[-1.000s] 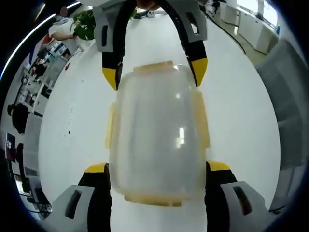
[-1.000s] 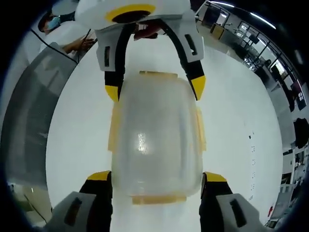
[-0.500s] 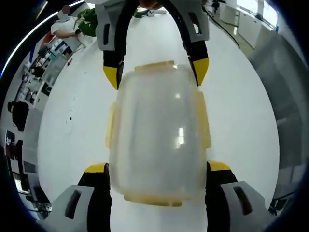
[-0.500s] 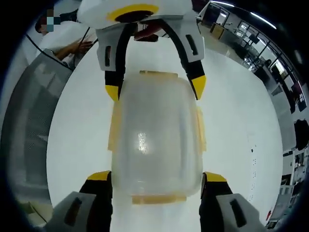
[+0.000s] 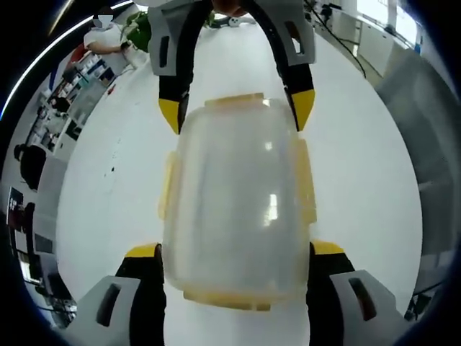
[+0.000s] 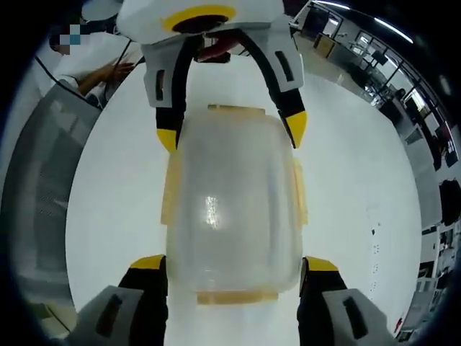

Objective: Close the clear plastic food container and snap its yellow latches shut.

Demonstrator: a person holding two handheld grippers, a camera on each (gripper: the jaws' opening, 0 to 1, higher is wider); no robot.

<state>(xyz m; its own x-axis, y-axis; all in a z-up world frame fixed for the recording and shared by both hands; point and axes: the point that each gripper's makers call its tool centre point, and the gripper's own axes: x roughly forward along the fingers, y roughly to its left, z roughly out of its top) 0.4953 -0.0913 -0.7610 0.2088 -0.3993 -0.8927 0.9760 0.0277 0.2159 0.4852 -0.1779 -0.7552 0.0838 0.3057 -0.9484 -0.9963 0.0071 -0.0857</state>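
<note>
Lying lengthwise between both claws, the lidded container (image 5: 236, 209) is gripped by each claw at opposite ends

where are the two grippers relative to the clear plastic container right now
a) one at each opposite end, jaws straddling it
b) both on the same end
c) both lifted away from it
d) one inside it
a: in the left gripper view the left gripper straddles the near end of the clear plastic food container with yellow latches, while the right gripper straddles the far end, on the white table.
</note>
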